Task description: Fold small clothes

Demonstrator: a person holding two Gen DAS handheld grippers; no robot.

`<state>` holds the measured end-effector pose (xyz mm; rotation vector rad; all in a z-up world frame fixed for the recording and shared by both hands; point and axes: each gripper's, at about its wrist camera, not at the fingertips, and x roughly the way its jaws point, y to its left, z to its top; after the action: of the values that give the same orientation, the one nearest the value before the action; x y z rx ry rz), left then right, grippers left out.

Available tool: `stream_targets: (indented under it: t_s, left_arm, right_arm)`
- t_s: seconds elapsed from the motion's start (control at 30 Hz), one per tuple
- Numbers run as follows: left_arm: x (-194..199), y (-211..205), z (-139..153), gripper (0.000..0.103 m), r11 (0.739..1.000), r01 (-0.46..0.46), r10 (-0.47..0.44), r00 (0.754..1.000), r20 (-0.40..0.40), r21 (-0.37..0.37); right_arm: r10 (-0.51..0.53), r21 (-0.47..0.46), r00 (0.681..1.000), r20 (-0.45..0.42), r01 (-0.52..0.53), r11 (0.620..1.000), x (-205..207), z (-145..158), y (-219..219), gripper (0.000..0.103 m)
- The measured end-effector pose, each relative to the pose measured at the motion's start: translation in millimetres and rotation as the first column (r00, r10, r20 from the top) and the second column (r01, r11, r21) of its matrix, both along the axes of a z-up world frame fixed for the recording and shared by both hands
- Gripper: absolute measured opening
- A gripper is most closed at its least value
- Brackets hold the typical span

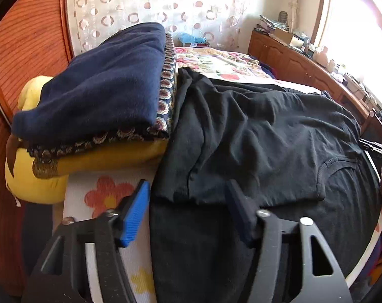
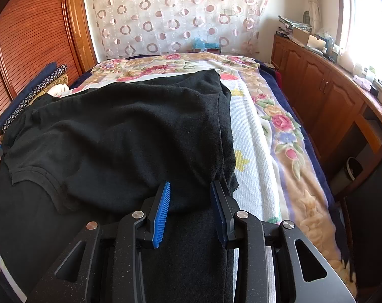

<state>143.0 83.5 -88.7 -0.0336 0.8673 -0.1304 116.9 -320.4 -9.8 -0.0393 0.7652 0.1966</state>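
A black T-shirt [image 1: 261,136] lies spread and partly folded over itself on the bed, its collar [image 1: 327,174] to the right in the left wrist view and to the left in the right wrist view [image 2: 36,174]. My left gripper [image 1: 188,197] is open, its blue pads on either side of the shirt's near left folded edge. My right gripper [image 2: 191,197] is open over the shirt's [image 2: 130,136] near right folded edge. Neither holds cloth.
A stack of folded clothes [image 1: 97,88] (navy, patterned, yellow) sits left of the shirt against the wooden wardrobe [image 1: 26,50]. The flowered bedspread [image 2: 279,126] extends to the right. A wooden cabinet [image 2: 329,96] with clutter runs along the window side. A bin [image 2: 352,169] stands on the floor.
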Motion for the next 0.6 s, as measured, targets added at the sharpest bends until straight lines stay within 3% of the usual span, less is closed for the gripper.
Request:
stream_targets:
  t_s: [0.13,0.43,0.53,0.6]
  left_arm:
    - [0,-6,-3,0.024,1.000,0.021,-0.021,1.000,0.001,0.009]
    - [10,-13,-3,0.024,0.998,0.010,-0.010,1.000,0.001,0.069]
    - [14,-12,-6,0.024,0.997,0.002,-0.001,1.000,-0.014,0.074]
    - [14,-10,-7,0.026,0.997,0.003,-0.002,1.000,-0.019,0.072]
  right_arm:
    - [0.002,0.003,1.000,0.000,-0.002,1.000,1,0,-2,0.034]
    - [-0.003,0.040,1.000,-0.001,0.003,0.999,3,0,-8,0.034]
    - [0.002,0.055,1.000,-0.011,-0.001,0.998,1,0,-12,0.045]
    - [0.004,0.070,1.000,-0.006,-0.003,0.998,-2,3,-14,0.047]
